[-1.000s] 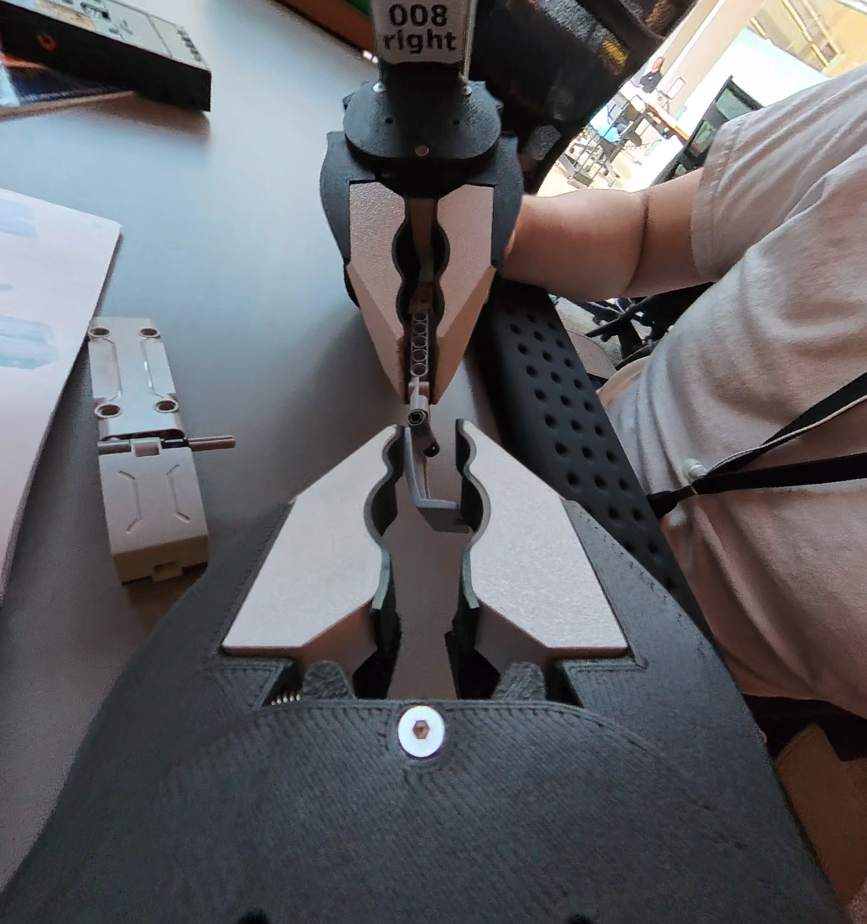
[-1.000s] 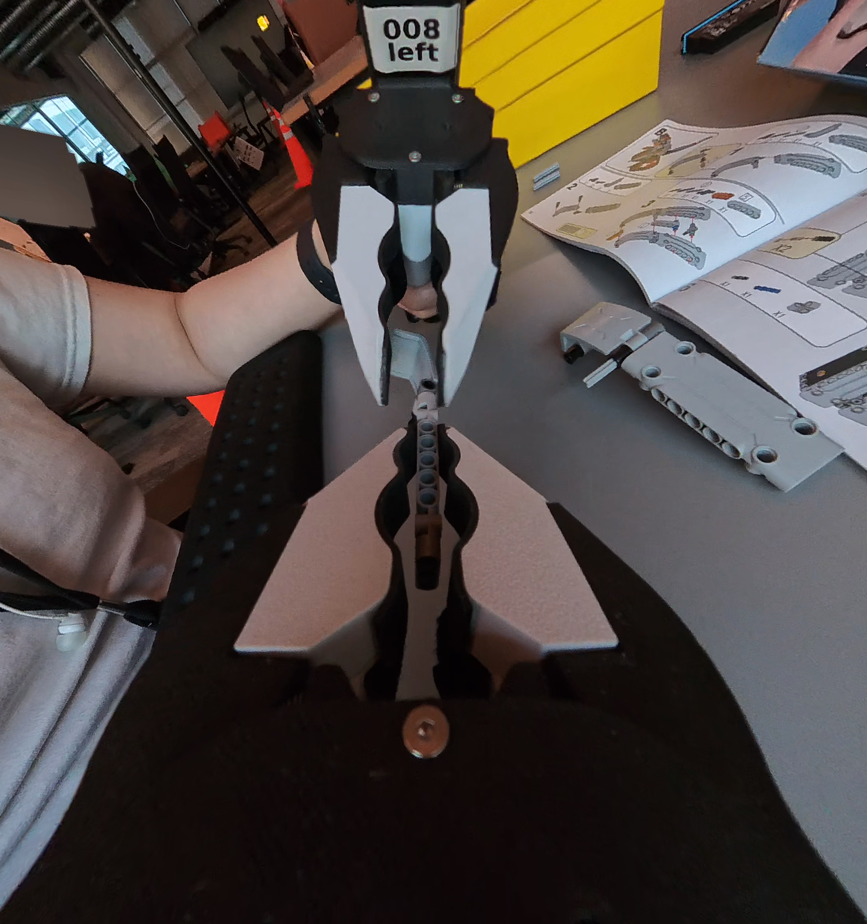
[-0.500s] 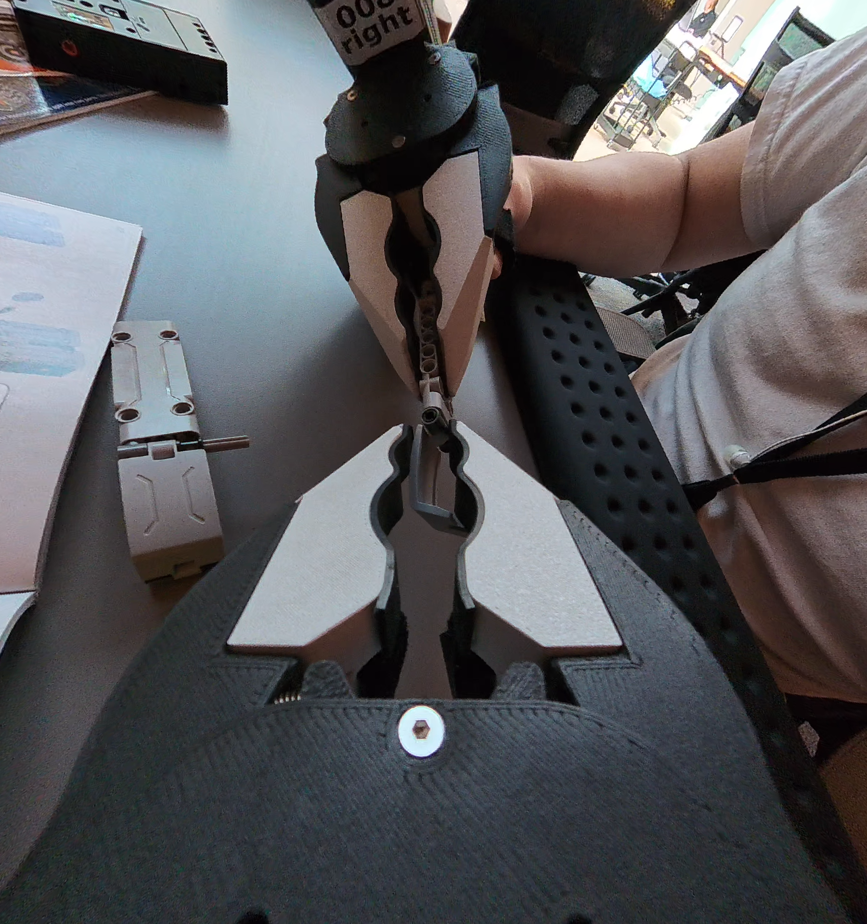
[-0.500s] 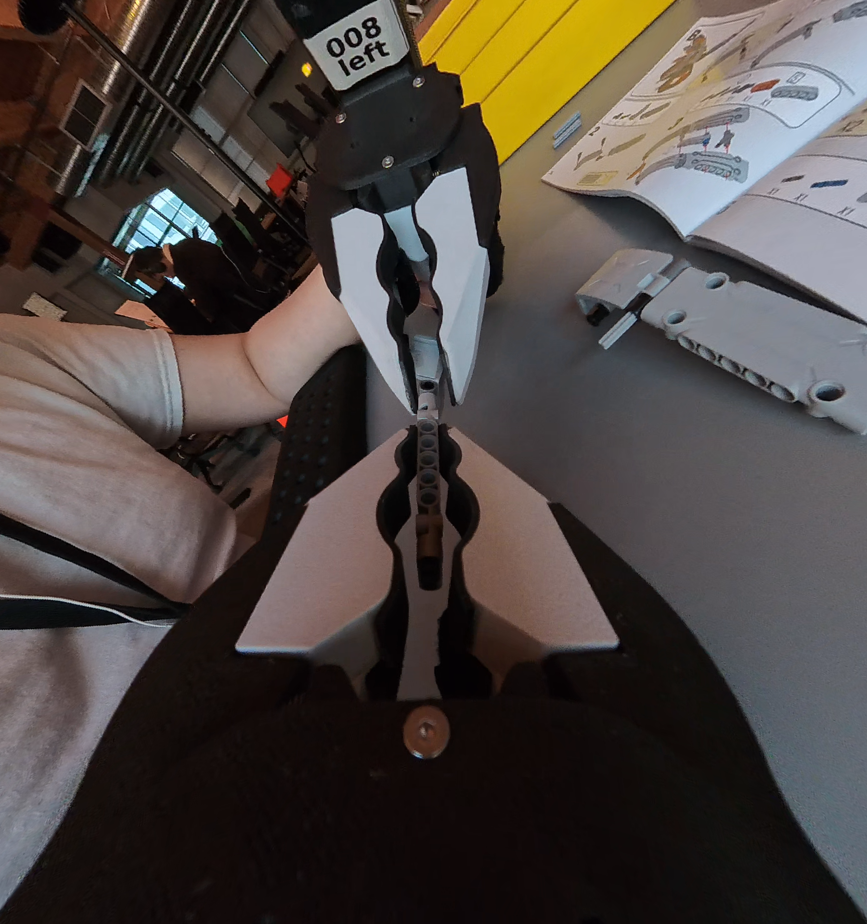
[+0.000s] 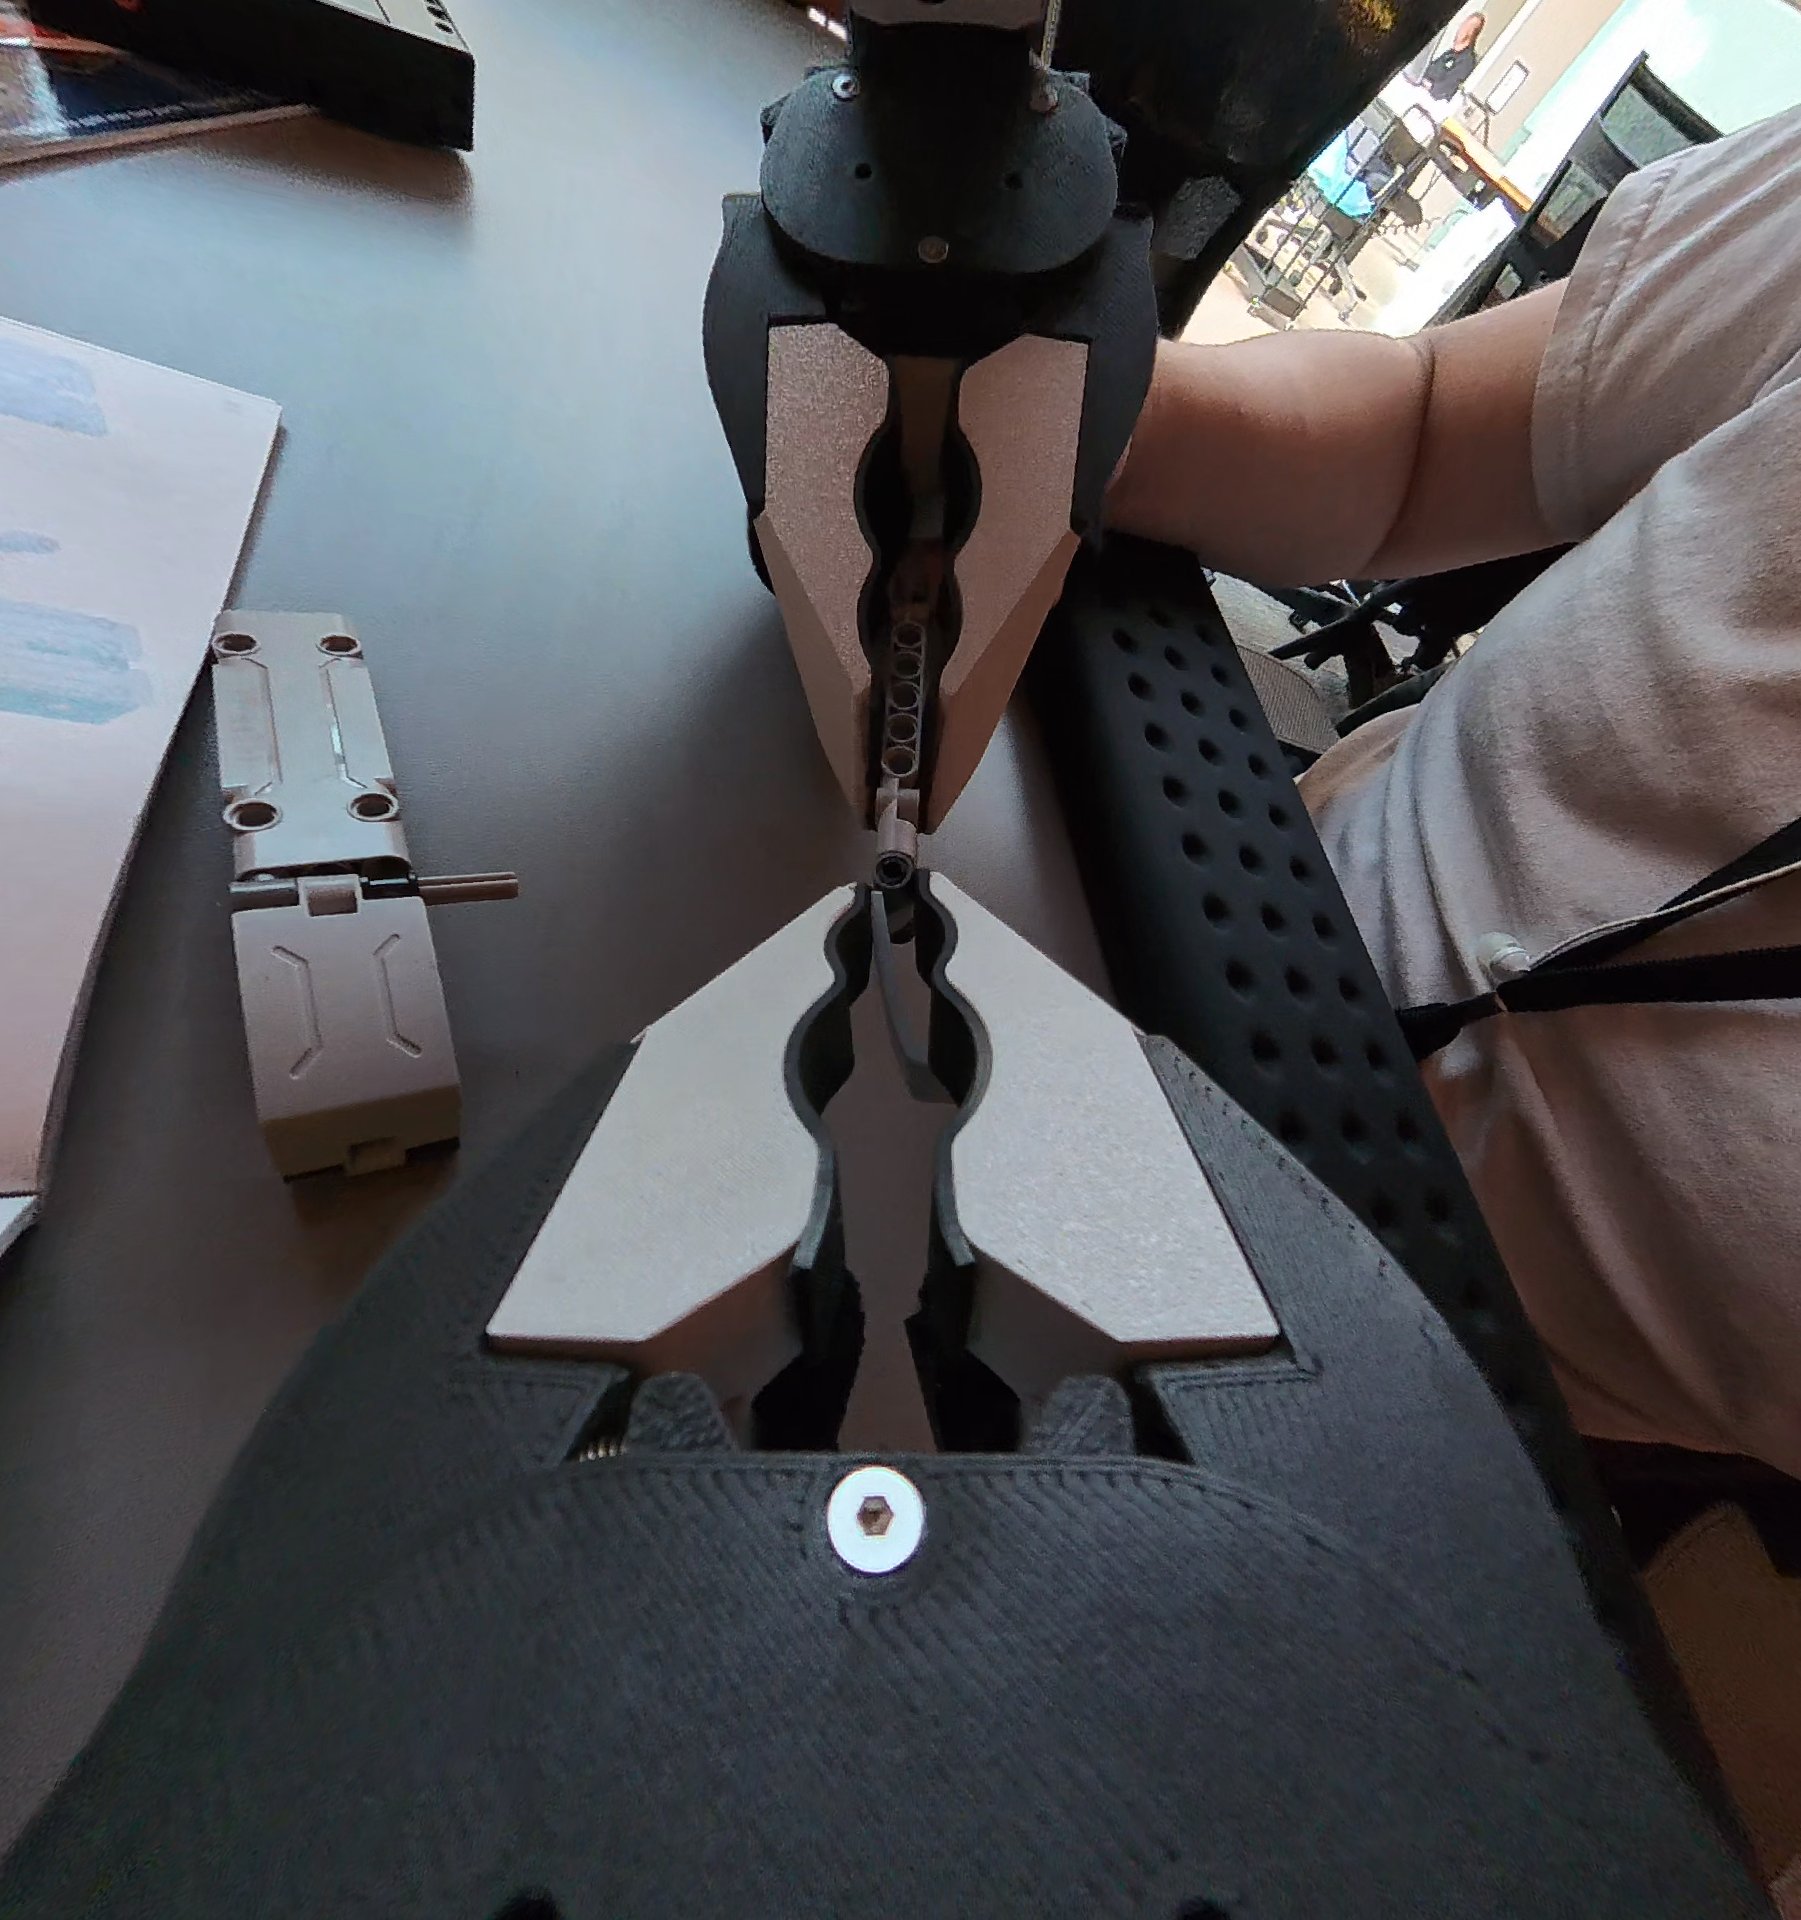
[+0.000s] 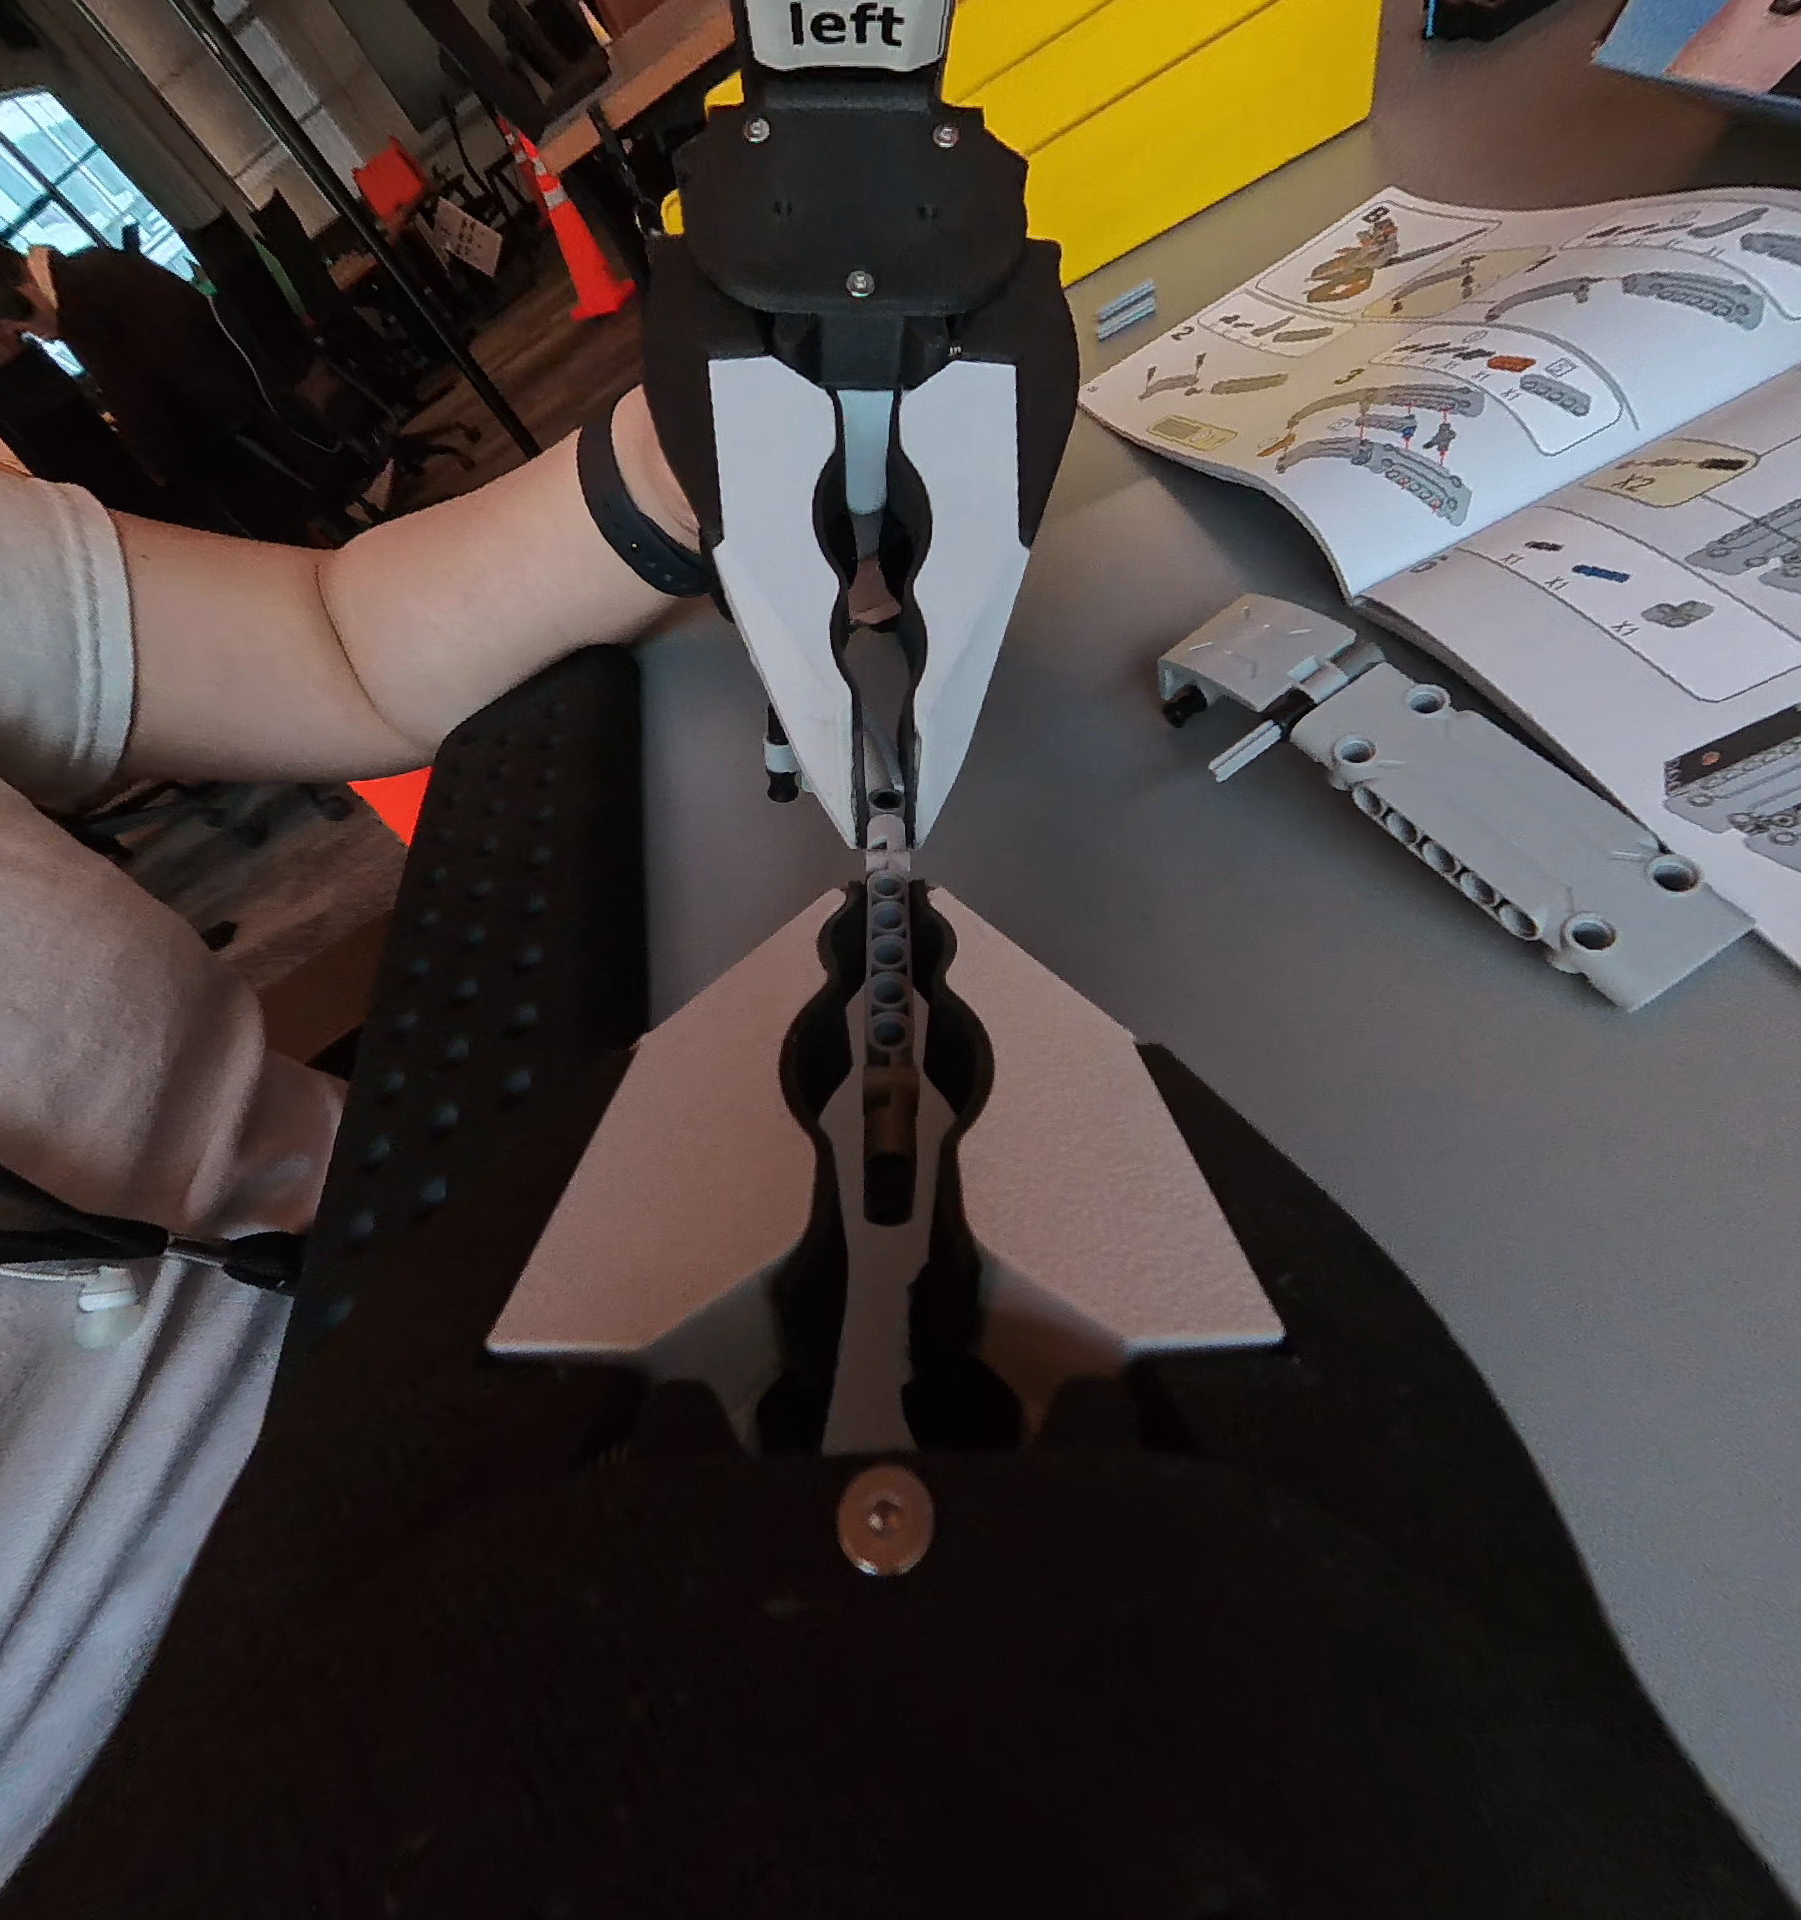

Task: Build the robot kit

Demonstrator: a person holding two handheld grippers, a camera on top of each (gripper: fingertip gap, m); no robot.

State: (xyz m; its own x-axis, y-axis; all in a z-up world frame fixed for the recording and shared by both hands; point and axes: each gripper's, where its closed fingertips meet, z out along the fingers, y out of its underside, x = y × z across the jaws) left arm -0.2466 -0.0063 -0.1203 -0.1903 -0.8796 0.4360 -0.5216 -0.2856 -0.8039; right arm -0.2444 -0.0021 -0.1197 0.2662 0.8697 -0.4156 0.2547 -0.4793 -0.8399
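Observation:
My left gripper (image 5: 891,896) is shut on a thin dark grey curved piece (image 5: 898,1003), seen edge-on between its fingers. My right gripper (image 6: 888,896) is shut on a light grey holed beam (image 6: 890,966) with a tan and black pin (image 6: 888,1132) at its rear end. The two grippers face each other tip to tip above the grey table. The beam's small end connector (image 5: 894,831) meets the round end of the curved piece. The right gripper (image 5: 896,821) shows opposite in the left wrist view. The left gripper (image 6: 883,826) shows opposite in the right wrist view.
A grey panel assembly with a protruding axle (image 5: 335,894) (image 6: 1447,810) lies on the table beside an open instruction booklet (image 6: 1498,436). A yellow box (image 6: 1187,104) and a black box (image 5: 304,62) stand farther back. A black perforated armrest (image 5: 1239,831) and the person's torso are alongside. From either gripper's tips it is about 15 cm to the black perforated armrest (image 5: 1239,831).
The left gripper's jaws have narrowed on the curved piece, which now shows edge-on. Both grippers tilted half a second ago and are straight in line again, tips still meeting.

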